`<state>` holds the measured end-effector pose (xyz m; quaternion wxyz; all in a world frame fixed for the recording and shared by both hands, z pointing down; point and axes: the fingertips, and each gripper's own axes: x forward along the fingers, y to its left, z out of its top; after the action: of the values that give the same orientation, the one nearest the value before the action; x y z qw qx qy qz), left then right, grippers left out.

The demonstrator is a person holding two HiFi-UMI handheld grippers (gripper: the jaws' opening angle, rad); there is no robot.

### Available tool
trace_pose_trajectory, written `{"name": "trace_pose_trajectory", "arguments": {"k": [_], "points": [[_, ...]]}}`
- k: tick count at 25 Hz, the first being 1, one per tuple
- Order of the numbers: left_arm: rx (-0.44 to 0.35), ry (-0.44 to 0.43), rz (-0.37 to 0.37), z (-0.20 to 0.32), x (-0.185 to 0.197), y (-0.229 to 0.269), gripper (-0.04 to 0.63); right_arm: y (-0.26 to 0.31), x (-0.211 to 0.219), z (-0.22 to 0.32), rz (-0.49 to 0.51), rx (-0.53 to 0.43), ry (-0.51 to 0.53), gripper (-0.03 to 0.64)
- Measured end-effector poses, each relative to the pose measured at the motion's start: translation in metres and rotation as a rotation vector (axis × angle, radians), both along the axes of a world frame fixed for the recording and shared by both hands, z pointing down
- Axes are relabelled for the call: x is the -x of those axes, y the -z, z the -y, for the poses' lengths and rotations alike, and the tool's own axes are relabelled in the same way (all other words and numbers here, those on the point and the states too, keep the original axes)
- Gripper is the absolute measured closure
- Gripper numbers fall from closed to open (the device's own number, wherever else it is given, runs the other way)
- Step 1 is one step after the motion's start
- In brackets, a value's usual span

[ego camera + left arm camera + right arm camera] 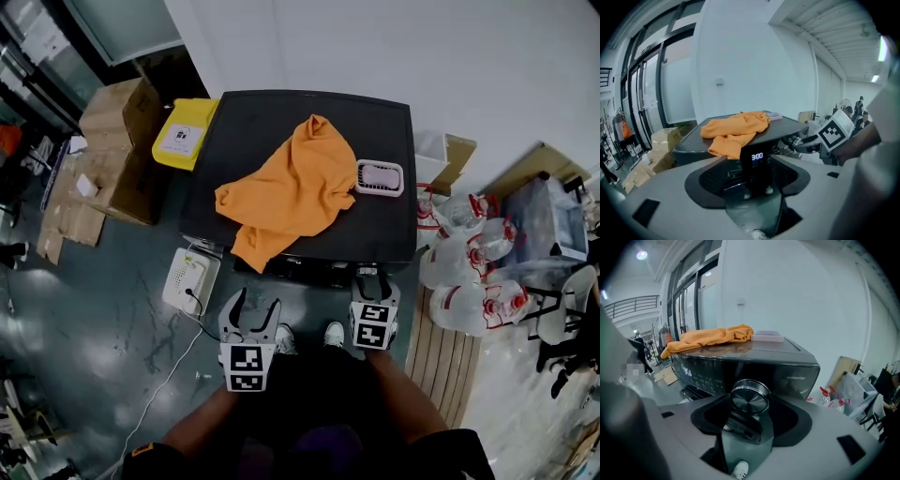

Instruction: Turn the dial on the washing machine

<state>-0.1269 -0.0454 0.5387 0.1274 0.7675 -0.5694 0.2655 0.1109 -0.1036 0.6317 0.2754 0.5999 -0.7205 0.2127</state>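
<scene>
Orange cloth [736, 129] atop washing machine [785, 126] (display [757, 156] 3:00); tool [749, 178] jaws apart.

An orange cloth [291, 187] lies on the dark boxy washing machine [375, 122], a pale plastic tray [379, 177] on its right part; brown cardboard boxes [117, 112] stand left of it, clear water jugs [464, 272] right of it

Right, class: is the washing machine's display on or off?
On. In the left gripper view, the display on the front of the washing machine shows lit digits.
</scene>
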Motion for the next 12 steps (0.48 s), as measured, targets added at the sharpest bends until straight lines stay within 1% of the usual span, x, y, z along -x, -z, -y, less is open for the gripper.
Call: {"name": "trace_pose_trajectory", "arguments": {"k": [5, 12], "points": [[0.001, -0.009, -0.008, 0.0011, 0.0010, -0.0001, 0.318, 0.0019, -0.0002, 0.0019, 0.094, 0.002, -0.018, 0.348], [-0.003, -0.017, -0.012, 0.0045, 0.0017, 0.0000, 0.318, 0.0012, -0.0002, 0.0023, 0.126, 0.010, -0.025, 0.348]]}}
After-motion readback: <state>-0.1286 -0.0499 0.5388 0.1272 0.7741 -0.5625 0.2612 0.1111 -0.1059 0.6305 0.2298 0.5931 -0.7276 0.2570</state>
